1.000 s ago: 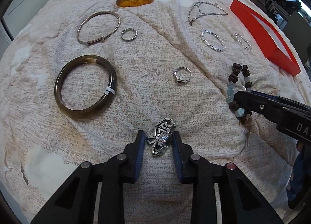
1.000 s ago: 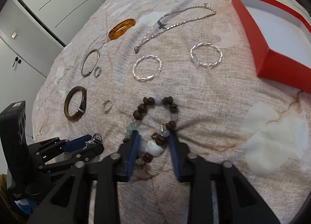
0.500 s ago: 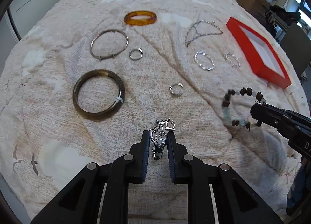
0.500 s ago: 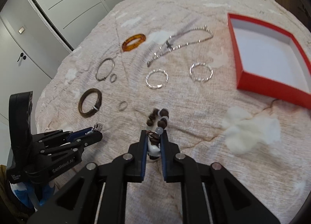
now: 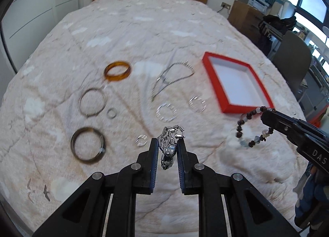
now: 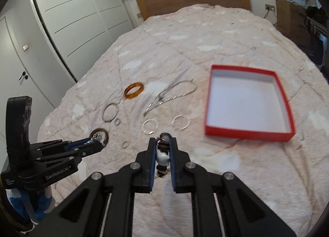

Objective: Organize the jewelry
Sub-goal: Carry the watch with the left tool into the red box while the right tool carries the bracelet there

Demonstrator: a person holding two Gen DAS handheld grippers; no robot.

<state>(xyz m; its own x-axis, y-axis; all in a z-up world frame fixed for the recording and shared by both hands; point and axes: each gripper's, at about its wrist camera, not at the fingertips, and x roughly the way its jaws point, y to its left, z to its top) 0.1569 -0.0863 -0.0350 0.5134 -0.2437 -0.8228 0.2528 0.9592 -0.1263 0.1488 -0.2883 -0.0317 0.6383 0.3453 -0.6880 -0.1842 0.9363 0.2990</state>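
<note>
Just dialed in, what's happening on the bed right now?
A person is sorting jewelry with two handheld grippers. The left gripper is shut on a metal watch, and the right gripper is shut on a beaded bracelet; both pieces hang clear of the bedspread. The red box is empty. Bangles, rings and a necklace lie on the bedspread.

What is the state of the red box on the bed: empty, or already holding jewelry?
Empty. The red box shows only its bare white floor in both wrist views; no jewelry lies inside.
</note>
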